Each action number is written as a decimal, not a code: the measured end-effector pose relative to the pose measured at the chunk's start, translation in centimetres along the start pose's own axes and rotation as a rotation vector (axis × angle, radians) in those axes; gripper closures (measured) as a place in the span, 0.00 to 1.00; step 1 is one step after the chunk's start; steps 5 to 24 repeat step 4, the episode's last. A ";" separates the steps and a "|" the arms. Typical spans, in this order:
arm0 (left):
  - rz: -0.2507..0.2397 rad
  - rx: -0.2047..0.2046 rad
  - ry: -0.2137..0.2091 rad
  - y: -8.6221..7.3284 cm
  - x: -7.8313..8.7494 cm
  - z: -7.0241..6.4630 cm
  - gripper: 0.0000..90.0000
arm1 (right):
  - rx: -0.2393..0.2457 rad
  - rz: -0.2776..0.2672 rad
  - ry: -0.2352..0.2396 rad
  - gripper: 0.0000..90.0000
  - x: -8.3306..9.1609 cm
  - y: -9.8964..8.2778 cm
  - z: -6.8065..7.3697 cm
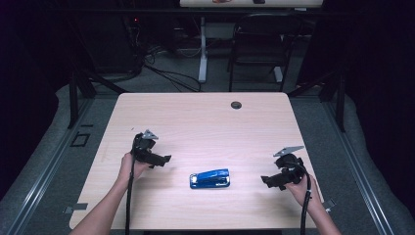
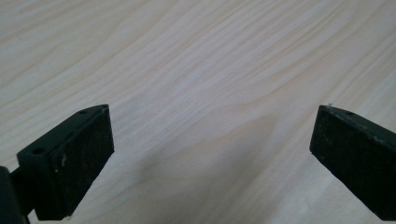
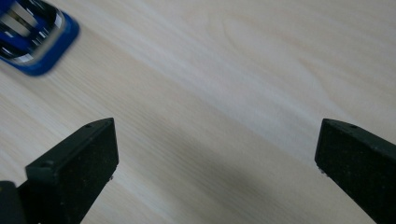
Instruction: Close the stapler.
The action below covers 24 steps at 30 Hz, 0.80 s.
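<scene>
Blue metal-and-plastic stapler [image 1: 210, 178]: lies flat on the pale wooden bench [image 1: 205, 122], between my two tools and apart from both. Left tool [image 1: 165, 159] spread, empty; right tool [image 1: 265, 180] spread, empty. Grasp not yet made, I judge. Right gripper view catches the stapler's end; left gripper view, bare wood.

Legible markings: none. No text, label, brand or number can be read on the blue stapler [image 1: 210, 178] or worktop [image 1: 205, 122].

Stapler [image 1: 210, 178] is looking bright blue with shiny silver bits. Table [image 1: 205, 122] is showing pale wood grain, and both grippers are looking black.
</scene>
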<state>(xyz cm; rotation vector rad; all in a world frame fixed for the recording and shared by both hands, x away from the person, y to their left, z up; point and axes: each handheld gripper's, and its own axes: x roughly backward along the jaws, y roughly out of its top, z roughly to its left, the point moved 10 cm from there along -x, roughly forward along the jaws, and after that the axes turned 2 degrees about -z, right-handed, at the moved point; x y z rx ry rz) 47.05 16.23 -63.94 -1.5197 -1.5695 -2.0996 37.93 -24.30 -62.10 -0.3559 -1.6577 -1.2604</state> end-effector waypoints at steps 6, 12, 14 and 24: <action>0.035 0.006 0.014 -0.7 -0.7 0.4 0.00 | -0.003 0.065 0.015 0.00 -1.3 -1.1 -0.2; 0.035 0.006 0.014 -0.7 -0.7 0.4 0.00 | -0.003 0.065 0.015 0.00 -1.3 -1.1 -0.2; 0.035 0.006 0.014 -0.7 -0.7 0.4 0.00 | -0.003 0.065 0.015 0.00 -1.3 -1.1 -0.2; 0.035 0.006 0.014 -0.7 -0.7 0.4 0.00 | -0.003 0.065 0.015 0.00 -1.3 -1.1 -0.2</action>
